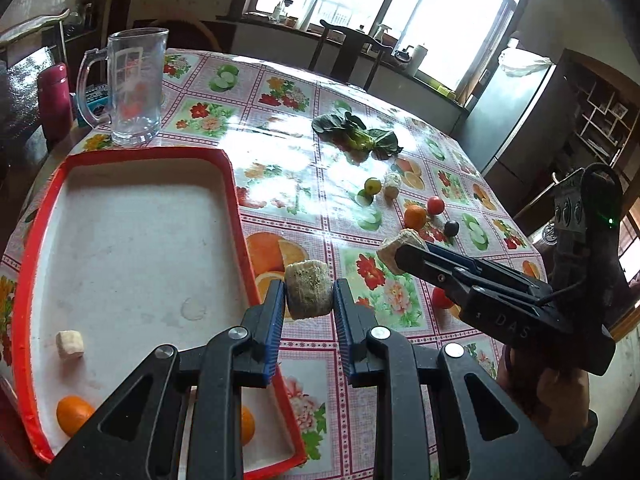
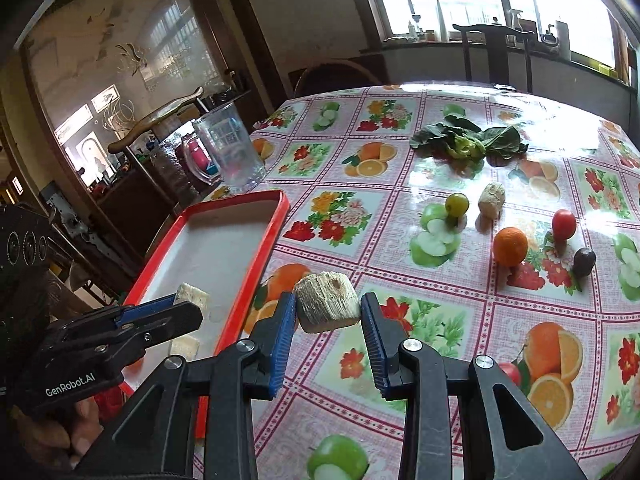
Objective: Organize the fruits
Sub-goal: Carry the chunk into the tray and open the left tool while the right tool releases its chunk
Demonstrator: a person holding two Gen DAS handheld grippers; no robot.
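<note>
Two oranges [image 1: 72, 415] and one pale chunk [image 1: 70, 344] lie in the red-rimmed tray [image 1: 40, 216]; both grippers' fingers [image 1: 276, 312] pinch similar chunks.

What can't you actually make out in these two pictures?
- Left wrist view: the second orange in the red tray is mostly hidden behind the left gripper.
- Right wrist view: the tray's near end is covered by both grippers.
- Right wrist view: the pink bottle is blurred through the glass mug.
- Both views: windowsill items are too small.
</note>
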